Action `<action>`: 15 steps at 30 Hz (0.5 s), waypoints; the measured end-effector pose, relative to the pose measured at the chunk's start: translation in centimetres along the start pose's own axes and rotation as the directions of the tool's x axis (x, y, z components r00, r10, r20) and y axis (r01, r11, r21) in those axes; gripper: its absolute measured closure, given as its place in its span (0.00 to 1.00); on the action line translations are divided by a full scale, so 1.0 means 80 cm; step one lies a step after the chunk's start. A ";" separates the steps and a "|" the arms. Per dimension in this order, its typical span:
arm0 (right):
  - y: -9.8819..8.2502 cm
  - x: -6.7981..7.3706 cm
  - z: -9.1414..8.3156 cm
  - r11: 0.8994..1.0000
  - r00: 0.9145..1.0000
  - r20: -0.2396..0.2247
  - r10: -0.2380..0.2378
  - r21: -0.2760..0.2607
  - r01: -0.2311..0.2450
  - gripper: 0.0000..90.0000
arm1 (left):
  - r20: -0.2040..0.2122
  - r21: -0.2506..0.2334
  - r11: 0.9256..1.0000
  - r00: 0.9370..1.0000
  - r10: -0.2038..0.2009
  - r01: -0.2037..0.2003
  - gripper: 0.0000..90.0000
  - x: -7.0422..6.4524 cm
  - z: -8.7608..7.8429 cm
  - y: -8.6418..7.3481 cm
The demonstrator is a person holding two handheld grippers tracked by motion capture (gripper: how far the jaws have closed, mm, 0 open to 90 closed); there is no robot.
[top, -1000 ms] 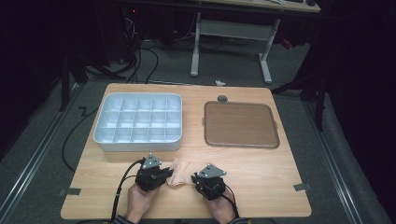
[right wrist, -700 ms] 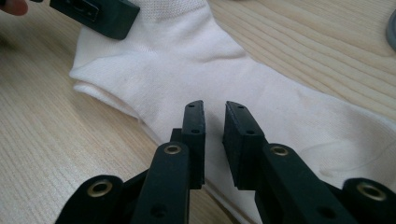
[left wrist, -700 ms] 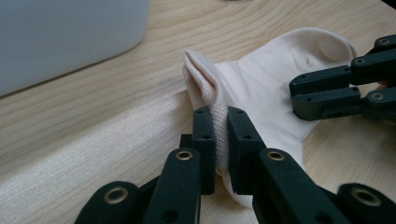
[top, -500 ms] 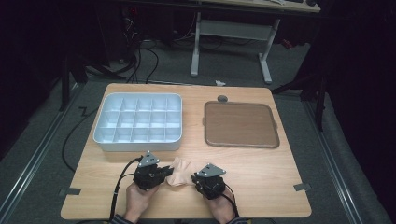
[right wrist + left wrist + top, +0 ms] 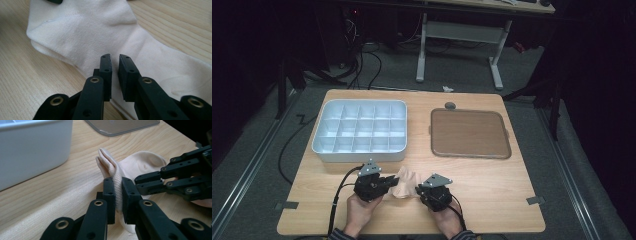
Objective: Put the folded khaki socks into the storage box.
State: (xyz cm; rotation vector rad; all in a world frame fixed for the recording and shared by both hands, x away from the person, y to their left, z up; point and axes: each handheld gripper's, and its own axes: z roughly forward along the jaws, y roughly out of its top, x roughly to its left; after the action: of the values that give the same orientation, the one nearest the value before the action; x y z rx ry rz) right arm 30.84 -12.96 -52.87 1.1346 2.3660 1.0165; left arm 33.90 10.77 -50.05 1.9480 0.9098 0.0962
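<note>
A cream sock (image 5: 404,181) lies crumpled on the wooden table (image 5: 492,200) near its front edge, between the two hand-held grippers. My left gripper (image 5: 392,182) is shut on a raised fold of the sock (image 5: 110,165), and the fabric stands up between its pads (image 5: 109,192). My right gripper (image 5: 419,190) points at the sock (image 5: 82,32) from the other side, with its tips (image 5: 115,58) over the cloth. Its jaws have just been closing and stand a narrow slit apart. I see no fold rising between them. In the left gripper view the right gripper (image 5: 137,185) lies across the sock.
A white tray (image 5: 362,156) divided into several compartments stands at the back left, close behind the left gripper. A flat brown lid (image 5: 469,132) lies at the back right, with a small grey disc (image 5: 450,105) behind it. Bare wood stretches to the right.
</note>
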 end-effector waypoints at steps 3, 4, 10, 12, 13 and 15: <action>0.003 0.001 0.002 1.000 1.000 -0.011 -0.006 0.004 0.006 0.91 | 0.002 -0.004 1.000 1.000 0.001 -0.001 0.93 0.000 -0.002 0.002; 0.004 0.002 0.004 1.000 1.000 -0.014 -0.007 0.008 0.007 0.92 | 0.004 -0.008 1.000 1.000 -0.001 0.001 0.93 0.001 -0.002 0.003; 0.010 0.006 0.009 1.000 1.000 -0.018 -0.020 0.011 0.020 0.92 | 0.013 -0.021 1.000 1.000 0.002 -0.002 0.93 -0.001 -0.007 0.007; 0.012 0.006 0.011 1.000 1.000 -0.022 -0.021 0.011 0.022 0.92 | 0.014 -0.019 1.000 1.000 0.009 -0.009 0.93 -0.002 -0.009 0.009; 0.012 0.007 0.011 1.000 0.999 -0.023 -0.022 0.012 0.022 0.92 | 0.014 -0.017 1.000 1.000 0.009 -0.009 0.93 -0.002 -0.010 0.011; 0.015 0.007 0.013 0.999 0.999 -0.028 -0.030 0.016 0.030 0.92 | 0.014 -0.017 1.000 1.000 0.014 -0.014 0.93 -0.002 -0.010 0.013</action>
State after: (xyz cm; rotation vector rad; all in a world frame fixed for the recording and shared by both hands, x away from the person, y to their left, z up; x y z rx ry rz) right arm 31.72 -11.53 -52.73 1.0942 2.4100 1.0104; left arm 34.01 10.98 -48.77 1.9372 0.8840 0.0980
